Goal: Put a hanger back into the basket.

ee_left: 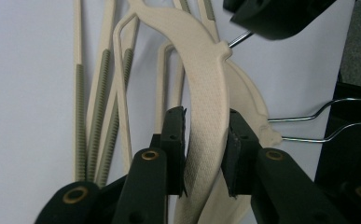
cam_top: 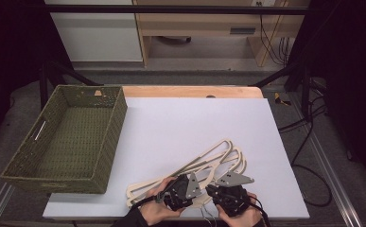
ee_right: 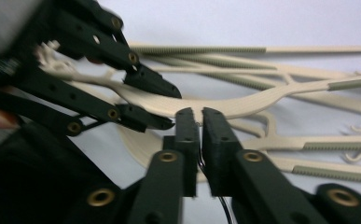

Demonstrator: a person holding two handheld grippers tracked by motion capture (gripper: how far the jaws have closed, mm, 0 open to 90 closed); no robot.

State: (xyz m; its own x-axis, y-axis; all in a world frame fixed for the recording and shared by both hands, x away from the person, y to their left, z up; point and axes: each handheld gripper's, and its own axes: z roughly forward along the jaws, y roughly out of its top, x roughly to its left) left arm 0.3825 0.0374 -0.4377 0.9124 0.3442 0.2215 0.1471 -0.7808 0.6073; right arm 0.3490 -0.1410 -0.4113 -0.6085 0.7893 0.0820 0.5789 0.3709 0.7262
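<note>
Several beige plastic hangers [cam_top: 208, 161] lie in a loose pile on the white mat near the table's front edge. My left gripper [cam_top: 196, 191] [ee_left: 206, 135] grips the topmost hanger [ee_left: 206, 79] [ee_right: 243, 105]: its pads press on both sides of the curved, textured shoulder. Just to its right, my right gripper [cam_top: 214, 191] [ee_right: 200, 121] is almost fully closed on that hanger's thin metal hook [ee_left: 239, 39], which runs between its pads. In the right gripper view the left gripper [ee_right: 171, 107] comes in from the left onto the same hanger.
A green woven basket [cam_top: 117, 127] with nothing in it stands on the left side of the table. The white mat [cam_top: 195, 118] covers the table from the basket to the right edge. Wire hooks [ee_left: 318, 116] of other hangers stick out over the mat's edge.
</note>
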